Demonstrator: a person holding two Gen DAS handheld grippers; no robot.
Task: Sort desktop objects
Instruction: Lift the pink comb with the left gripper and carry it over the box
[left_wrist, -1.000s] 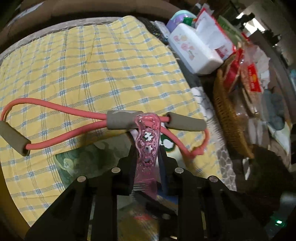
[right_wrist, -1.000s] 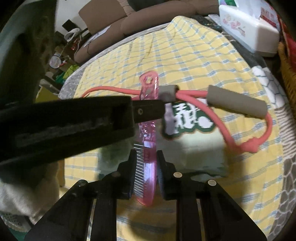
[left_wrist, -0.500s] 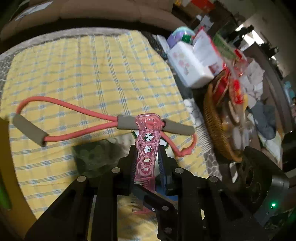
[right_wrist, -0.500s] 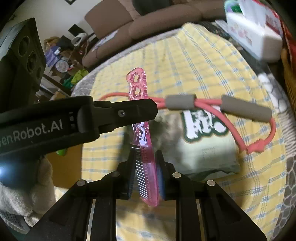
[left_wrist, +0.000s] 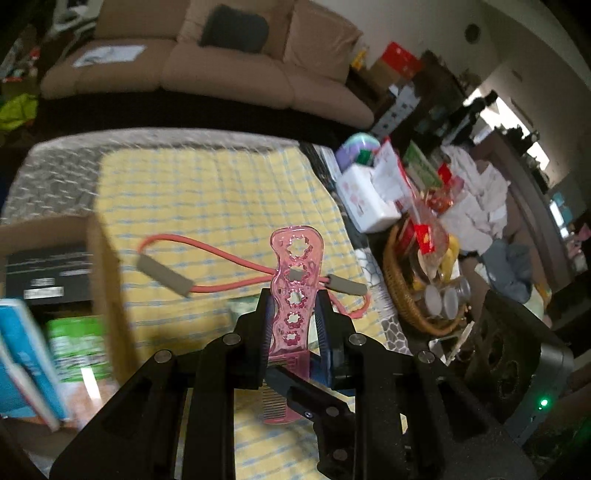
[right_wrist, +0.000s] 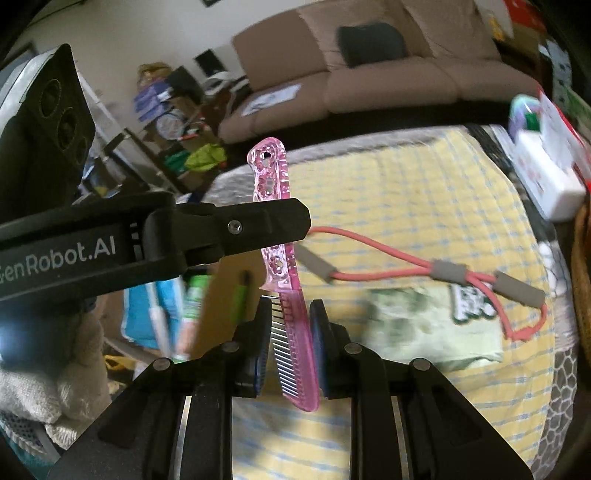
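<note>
**Two Grippers, One Pink Comb**

While both grippers hold on, the pink comb hangs up in the air above the yellow checked cloth. The left gripper has its two fingers pressed against the sides of the comb's handle, the part with the flower-shaped holes. The handle sticks out past its fingertips, pointing away from it. The right gripper has its fingers closed in on the other end, where the teeth are. The gap between them is narrow, but it is hard to tell if both pads touch the comb.

Seen from the right gripper, the left gripper's black finger crosses in front of the comb's handle from the left side.

Past the left gripper's fingertips, a red stretchy band with grey foam grips lies flat on the cloth. A green folded cloth lies under one end of it. Off to the left gripper's left sits a cardboard box with packets inside. Off to its right are a brown woven basket full of things and a white tissue box.
</note>
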